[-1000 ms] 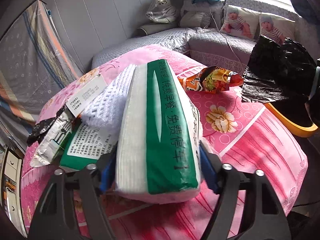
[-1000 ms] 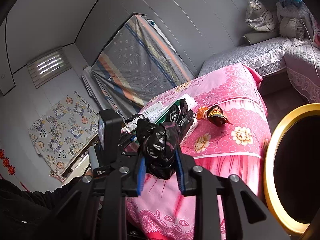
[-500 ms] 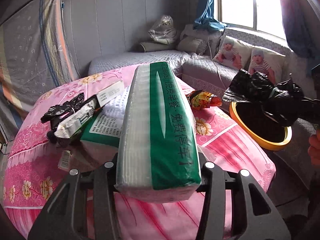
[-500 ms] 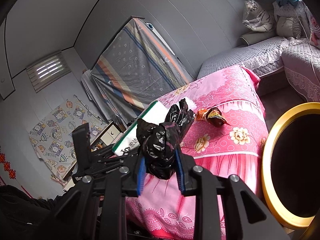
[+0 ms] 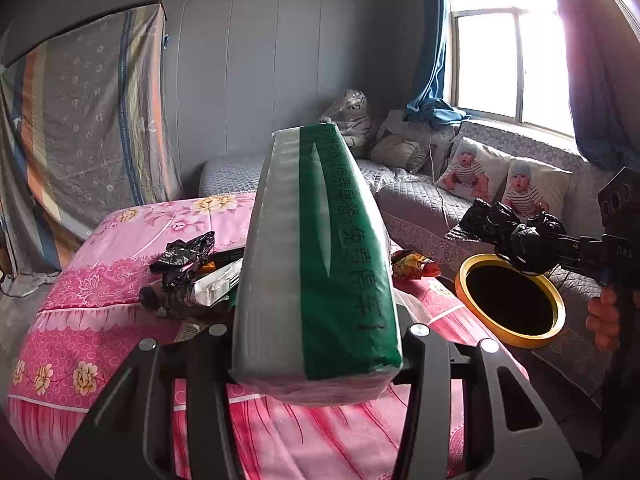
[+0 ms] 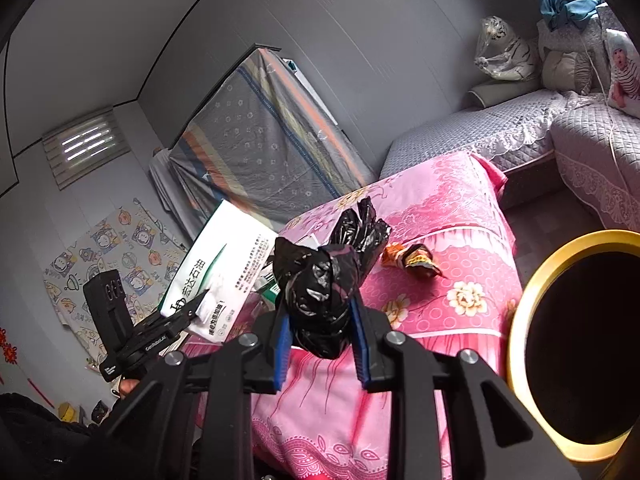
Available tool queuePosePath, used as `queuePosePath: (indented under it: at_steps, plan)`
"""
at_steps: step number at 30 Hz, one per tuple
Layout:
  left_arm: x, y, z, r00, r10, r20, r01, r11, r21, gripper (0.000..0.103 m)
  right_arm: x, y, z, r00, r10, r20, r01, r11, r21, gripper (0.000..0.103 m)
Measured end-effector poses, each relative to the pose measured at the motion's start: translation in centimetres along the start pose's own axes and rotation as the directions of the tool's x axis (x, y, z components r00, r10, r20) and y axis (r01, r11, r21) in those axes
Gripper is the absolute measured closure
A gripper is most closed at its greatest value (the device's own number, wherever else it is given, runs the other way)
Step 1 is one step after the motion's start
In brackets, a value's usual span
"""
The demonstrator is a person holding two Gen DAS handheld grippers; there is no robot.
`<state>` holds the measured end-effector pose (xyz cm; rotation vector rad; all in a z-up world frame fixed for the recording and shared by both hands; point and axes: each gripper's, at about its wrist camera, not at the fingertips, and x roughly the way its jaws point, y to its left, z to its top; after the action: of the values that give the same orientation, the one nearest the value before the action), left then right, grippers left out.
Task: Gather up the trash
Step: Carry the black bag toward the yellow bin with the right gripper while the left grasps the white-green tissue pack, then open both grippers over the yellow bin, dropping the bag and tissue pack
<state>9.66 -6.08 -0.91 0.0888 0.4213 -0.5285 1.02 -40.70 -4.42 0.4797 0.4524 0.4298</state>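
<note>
My left gripper (image 5: 316,364) is shut on a green and white tissue pack (image 5: 316,256) and holds it well above the pink table (image 5: 100,280). The pack also shows in the right wrist view (image 6: 224,268). My right gripper (image 6: 322,344) is shut on a crumpled black plastic bag (image 6: 320,292), held in the air near the yellow-rimmed trash bin (image 6: 520,320). In the left wrist view the bag (image 5: 516,236) hangs just above the bin (image 5: 472,268). An orange snack wrapper (image 6: 412,258) lies on the table; it also shows in the left wrist view (image 5: 412,266).
More trash lies on the table: a black bag (image 5: 184,256) and a white packet (image 5: 216,284). A grey sofa (image 5: 420,204) with baby-print cushions stands behind. A striped cloth (image 5: 80,120) covers something against the wall.
My left gripper has lifted the tissue pack off the table and tilted it up. My right gripper with the black bag has stayed close to the bin.
</note>
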Motion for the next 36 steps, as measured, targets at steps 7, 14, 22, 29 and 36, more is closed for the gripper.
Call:
queuePosePath:
  at_steps: [7,14,22,29,36]
  plan:
    - [1.7,-2.1,0.9,0.996,-0.089,-0.018,0.089,0.996,0.032,0.059,-4.2,-3.6,0.9,0.981,-0.164,0.106,0.158,0.986,0.062,0.079]
    - [5.3,-5.9,2.4,0.98,-0.191,-0.058,0.195,0.977,0.084,0.059,-6.7,-8.9,0.0,0.912,-0.389,0.13,0.364,0.913,0.184,0.079]
    - [11.2,-13.1,3.1,0.941,-0.303,-0.152,0.326,0.931,0.163,0.059,-7.7,-14.5,-2.6,0.868,-0.492,0.068,0.449,0.836,0.316,0.079]
    - [17.0,-19.2,2.6,0.898,-0.36,-0.253,0.415,0.885,0.213,0.059,-8.1,-18.1,-4.1,0.85,-0.527,0.013,0.479,0.783,0.397,0.079]
    - [21.9,-24.5,1.3,0.845,-0.404,-0.35,0.489,0.849,0.202,0.059,-9.2,-20.1,-4.5,0.842,-0.539,0.013,0.478,0.757,0.446,0.077]
